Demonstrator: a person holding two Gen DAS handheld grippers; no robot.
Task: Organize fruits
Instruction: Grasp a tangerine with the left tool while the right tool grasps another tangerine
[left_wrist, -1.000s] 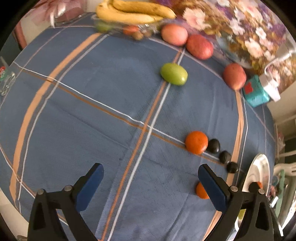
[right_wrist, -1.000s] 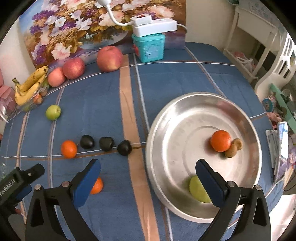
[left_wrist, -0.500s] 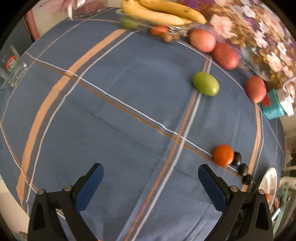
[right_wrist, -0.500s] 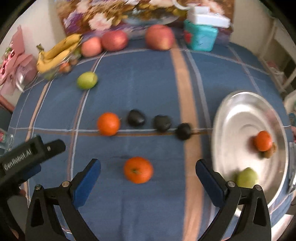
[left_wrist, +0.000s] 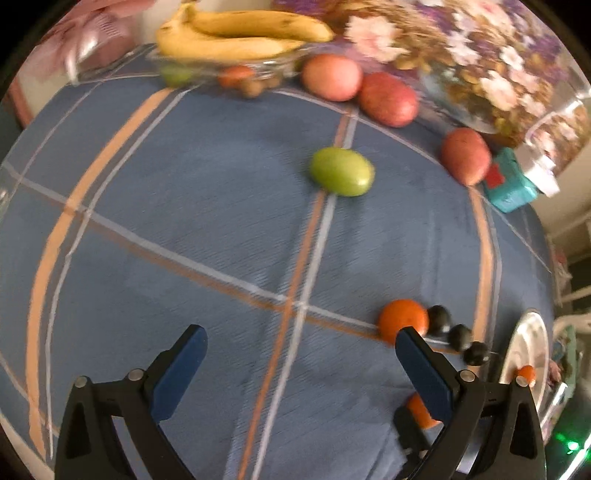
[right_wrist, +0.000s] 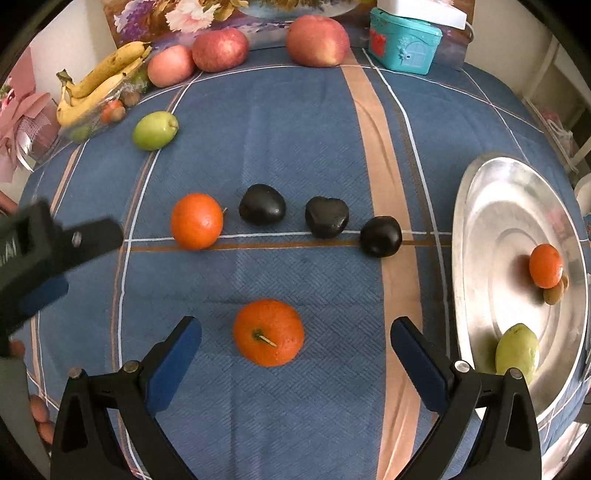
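the right gripper (right_wrist: 295, 354) has its blue fingers spread wide apart and holds nothing. right between them, close in front, an orange with a little stem (right_wrist: 268, 332) sits on the blue striped cloth (right_wrist: 295, 129). neither finger touches it.

the left gripper (left_wrist: 301, 363) is spread wide too, with nothing in it, over bare cloth. in the right view it shows as a dark blurry shape at the left edge.

a bit farther out there is a row across the cloth: a second orange (right_wrist: 196, 220), then three black fruits (right_wrist: 326, 217) side by side, close together.

off to the right is a big silver plate (right_wrist: 480, 229). a small orange (right_wrist: 545, 266), a little brown fruit (right_wrist: 553, 295) touching it, and a green pear (right_wrist: 516, 352) are on it.

farther back on the left a green fruit (right_wrist: 155, 130) lies alone. at the far edge are three red apples (right_wrist: 317, 36), a bunch of bananas (right_wrist: 98, 86) in a clear dish with small fruits, a teal box (right_wrist: 404, 46), and a flower picture (left_wrist: 461, 55) behind them.
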